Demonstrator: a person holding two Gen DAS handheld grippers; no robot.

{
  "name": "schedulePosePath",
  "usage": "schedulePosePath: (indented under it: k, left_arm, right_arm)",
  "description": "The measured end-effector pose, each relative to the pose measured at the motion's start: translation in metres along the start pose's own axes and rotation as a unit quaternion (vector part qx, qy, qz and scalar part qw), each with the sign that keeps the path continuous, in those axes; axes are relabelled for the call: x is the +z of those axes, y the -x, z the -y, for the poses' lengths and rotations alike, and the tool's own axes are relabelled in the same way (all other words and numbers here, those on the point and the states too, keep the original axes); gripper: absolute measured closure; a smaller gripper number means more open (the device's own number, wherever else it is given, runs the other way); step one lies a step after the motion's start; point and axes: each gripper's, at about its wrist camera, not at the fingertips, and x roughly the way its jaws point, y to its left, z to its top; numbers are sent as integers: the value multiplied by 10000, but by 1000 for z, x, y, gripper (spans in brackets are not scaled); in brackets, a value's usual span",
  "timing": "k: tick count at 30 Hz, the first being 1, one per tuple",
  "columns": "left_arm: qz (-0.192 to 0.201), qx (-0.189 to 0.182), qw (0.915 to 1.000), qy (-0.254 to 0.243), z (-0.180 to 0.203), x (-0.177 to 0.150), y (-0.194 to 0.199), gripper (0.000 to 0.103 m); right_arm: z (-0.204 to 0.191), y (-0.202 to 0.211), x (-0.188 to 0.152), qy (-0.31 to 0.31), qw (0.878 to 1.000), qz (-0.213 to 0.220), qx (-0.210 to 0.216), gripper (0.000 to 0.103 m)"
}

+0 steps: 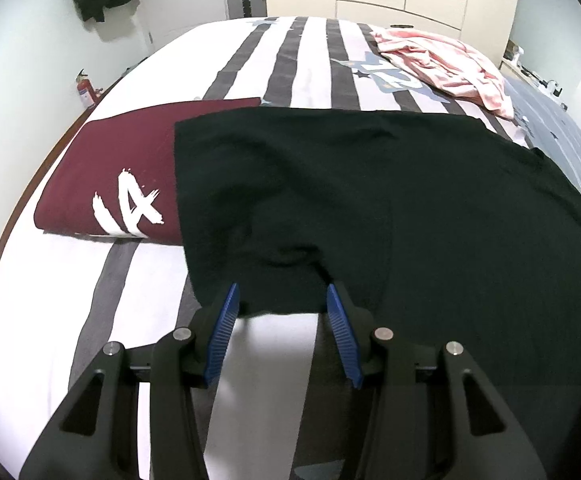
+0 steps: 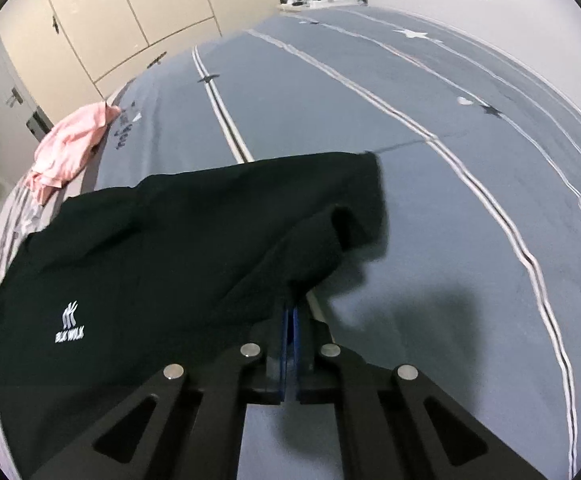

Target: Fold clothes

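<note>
Black T-shirt (image 1: 370,200) lies spread on the bed (image 1: 310,60), overlapping a folded maroon shirt (image 1: 110,168). Right gripper (image 2: 290,320) has its jaws closed on the shirt's near edge, lifting a ridge of cloth, apparently to begin a fold. Left gripper (image 1: 282,304) stands with jaws apart, straddling the hem without pinching it, seemingly ready to grasp.
</note>
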Motion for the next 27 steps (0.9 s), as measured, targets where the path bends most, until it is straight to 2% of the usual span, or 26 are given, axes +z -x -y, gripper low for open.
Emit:
schedulePosePath:
  k: [3, 7, 9, 12, 13, 15, 17, 21, 26, 27]
  left_arm:
    - [-9, -17, 10000, 16, 0, 0, 1, 60]
    - [-19, -53, 10000, -28, 2, 2, 2, 60]
    - [-3, -62, 9999, -89, 4, 3, 3, 60]
    - [14, -57, 9998, -178, 6, 4, 4, 60]
    - [18, -46, 9998, -190, 6, 5, 4, 60]
    - [24, -31, 9999, -167, 6, 6, 5, 60]
    - [32, -27, 9999, -147, 7, 6, 5, 60]
    - [74, -33, 9998, -178, 12, 7, 7, 60]
    - [110, -27, 9997, -237, 12, 6, 7, 60]
    - [99, -16, 9997, -224, 11, 5, 6, 60]
  right_arm:
    - [18, 3, -15, -372, 9990, -236, -3, 101]
    - [55, -12, -43, -962, 9911, -780, -481, 99]
    - [66, -7, -47, -1063, 9901, -691, -596, 99]
    - [62, 6, -37, -798, 9946, -322, -582, 96]
    - [58, 9, -31, -712, 9958, -217, -542, 92]
    - [48, 13, -16, -554, 9974, 9, -463, 68]
    - [40, 12, -6, -465, 9980, 152, -398, 60]
    - [26, -1, 9, -247, 9984, 154, -479, 60]
    - [26, -26, -5, -70, 9980, -165, -599, 62]
    - [25, -29, -8, -14, 9983, -198, -547, 76]
